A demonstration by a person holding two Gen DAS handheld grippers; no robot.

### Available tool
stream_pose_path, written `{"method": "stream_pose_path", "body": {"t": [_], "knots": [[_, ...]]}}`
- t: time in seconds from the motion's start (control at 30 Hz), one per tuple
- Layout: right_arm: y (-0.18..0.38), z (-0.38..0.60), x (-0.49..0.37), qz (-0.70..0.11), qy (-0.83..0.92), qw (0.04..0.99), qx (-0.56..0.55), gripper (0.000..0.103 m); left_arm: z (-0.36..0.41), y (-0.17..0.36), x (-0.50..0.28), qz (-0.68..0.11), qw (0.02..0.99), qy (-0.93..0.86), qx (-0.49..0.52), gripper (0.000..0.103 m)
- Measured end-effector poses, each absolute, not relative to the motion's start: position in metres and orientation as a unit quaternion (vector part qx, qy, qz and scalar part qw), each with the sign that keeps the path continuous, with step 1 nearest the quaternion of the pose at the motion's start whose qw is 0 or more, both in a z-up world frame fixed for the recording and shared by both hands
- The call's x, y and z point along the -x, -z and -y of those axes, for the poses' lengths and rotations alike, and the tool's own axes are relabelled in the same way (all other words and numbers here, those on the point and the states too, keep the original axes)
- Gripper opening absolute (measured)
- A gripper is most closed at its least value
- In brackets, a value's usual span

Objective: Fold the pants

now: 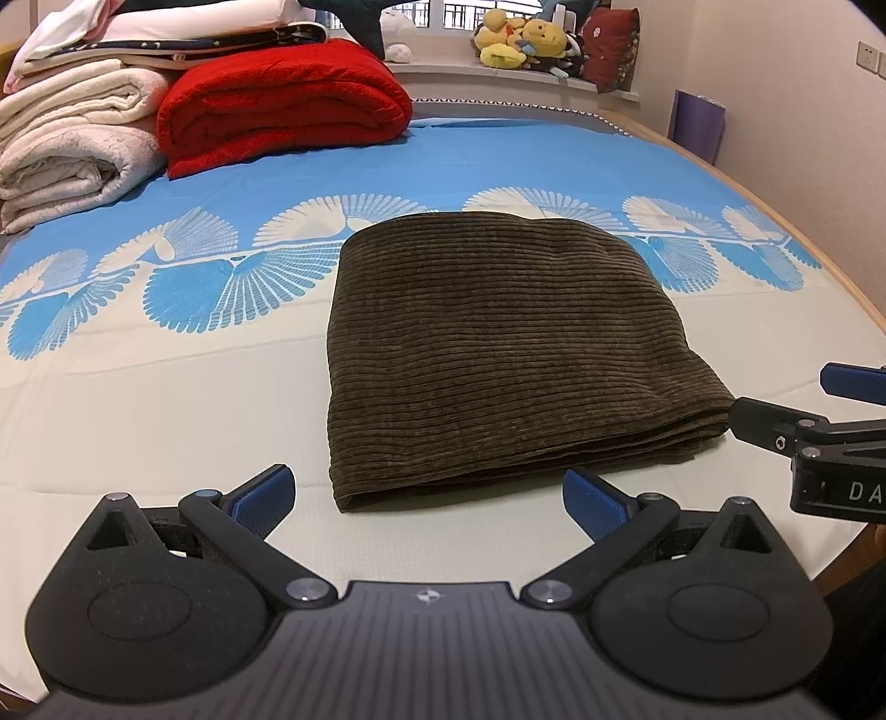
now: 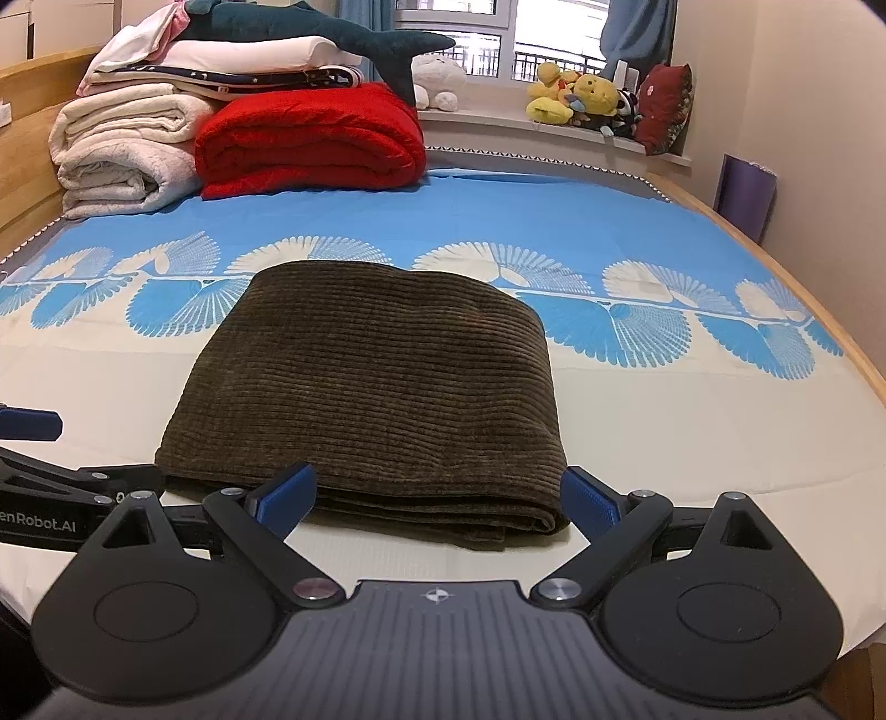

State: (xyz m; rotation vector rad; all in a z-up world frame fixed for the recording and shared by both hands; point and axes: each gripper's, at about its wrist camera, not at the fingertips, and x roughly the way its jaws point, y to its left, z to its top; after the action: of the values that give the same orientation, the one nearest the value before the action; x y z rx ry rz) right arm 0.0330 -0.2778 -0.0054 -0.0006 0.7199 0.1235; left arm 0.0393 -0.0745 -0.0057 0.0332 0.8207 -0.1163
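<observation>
The dark olive corduroy pants (image 1: 498, 349) lie folded into a compact rectangle on the bed, with stacked layers showing along the near edge. They also show in the right wrist view (image 2: 376, 387). My left gripper (image 1: 429, 498) is open and empty, just in front of the near left corner of the pants. My right gripper (image 2: 437, 498) is open and empty, its blue pads at either side of the near right part of the fold. The right gripper also shows at the right edge of the left wrist view (image 1: 819, 410).
The bed sheet (image 1: 166, 387) is cream near me and blue with white fan prints farther off. A red blanket (image 1: 282, 105) and white folded blankets (image 1: 72, 149) are stacked at the back left. Plush toys (image 1: 526, 41) sit on the window sill. The wooden bed edge (image 1: 853, 299) runs along the right.
</observation>
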Motion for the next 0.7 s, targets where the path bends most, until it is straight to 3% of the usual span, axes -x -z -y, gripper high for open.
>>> {"method": "stream_pose_path", "body": {"t": [0.7], "knots": [[0.0049, 0.2770, -0.0350, -0.344, -0.056, 0.937, 0.004, 0.095, 0.0682, 0.0025, -0.0407, -0.394, 0.918, 0.048, -0.001, 0.103]]}}
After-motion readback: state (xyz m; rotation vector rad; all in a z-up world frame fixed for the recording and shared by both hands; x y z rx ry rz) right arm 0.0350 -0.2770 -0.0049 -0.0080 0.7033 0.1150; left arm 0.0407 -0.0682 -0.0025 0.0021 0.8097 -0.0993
